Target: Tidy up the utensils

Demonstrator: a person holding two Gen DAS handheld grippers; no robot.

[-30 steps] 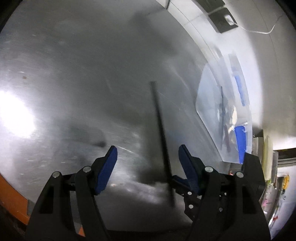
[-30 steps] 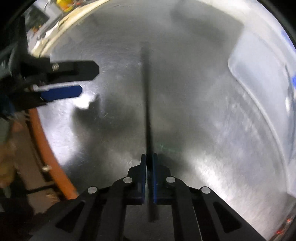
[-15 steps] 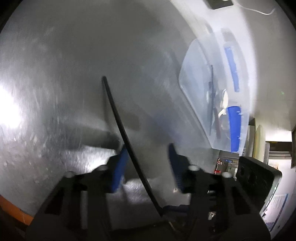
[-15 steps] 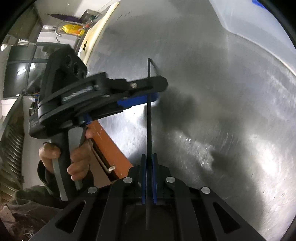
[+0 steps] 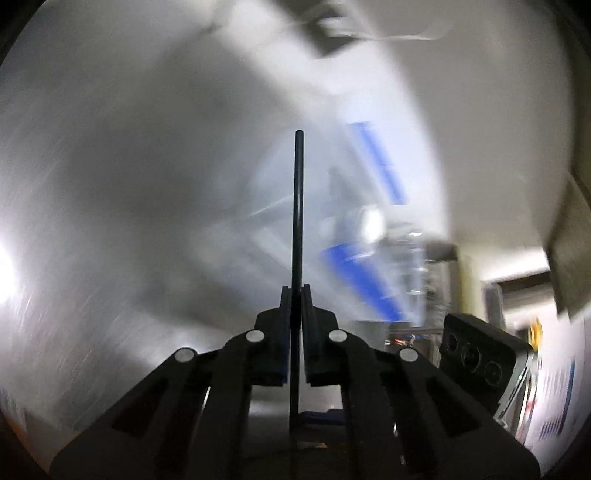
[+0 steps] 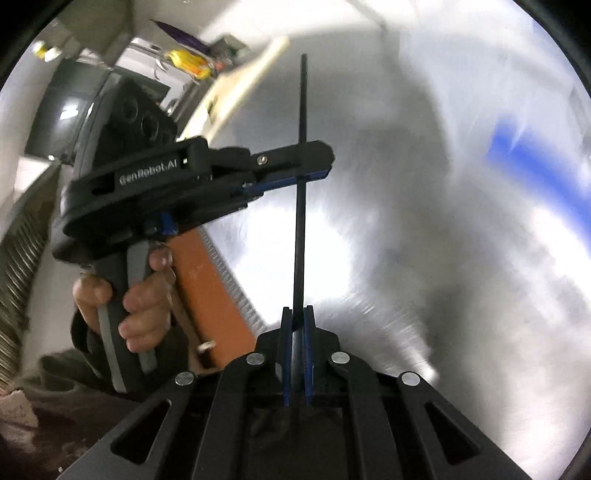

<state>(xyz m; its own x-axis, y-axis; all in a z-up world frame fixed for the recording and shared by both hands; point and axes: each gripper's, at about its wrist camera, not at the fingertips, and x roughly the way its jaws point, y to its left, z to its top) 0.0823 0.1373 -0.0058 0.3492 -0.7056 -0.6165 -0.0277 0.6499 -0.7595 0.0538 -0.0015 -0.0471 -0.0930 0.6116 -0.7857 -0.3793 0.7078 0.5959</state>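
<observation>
A thin black chopstick (image 5: 297, 206) runs straight up between my left gripper (image 5: 296, 291) pads; the jaws are closing and the pads press on it. In the right wrist view the same chopstick (image 6: 300, 240) rises from my right gripper (image 6: 297, 312), which is shut on its lower end. My left gripper (image 6: 314, 170) crosses from the left and pinches the stick higher up, held by a person's hand (image 6: 140, 295). Both grippers hang above the steel table (image 5: 129, 166). A clear storage box (image 5: 369, 229) with blue parts lies blurred behind the stick.
The orange table edge (image 6: 207, 288) runs below the left gripper. The box shows as a blue blur (image 6: 535, 170) at the right. A wall with a cable (image 5: 388, 35) is at the back. Shelves with clutter (image 6: 184, 61) stand past the table's far end.
My left gripper went from wide open around the chopstick to shut on it. Both grippers have lifted, and the stick is now off the table, held at two points.
</observation>
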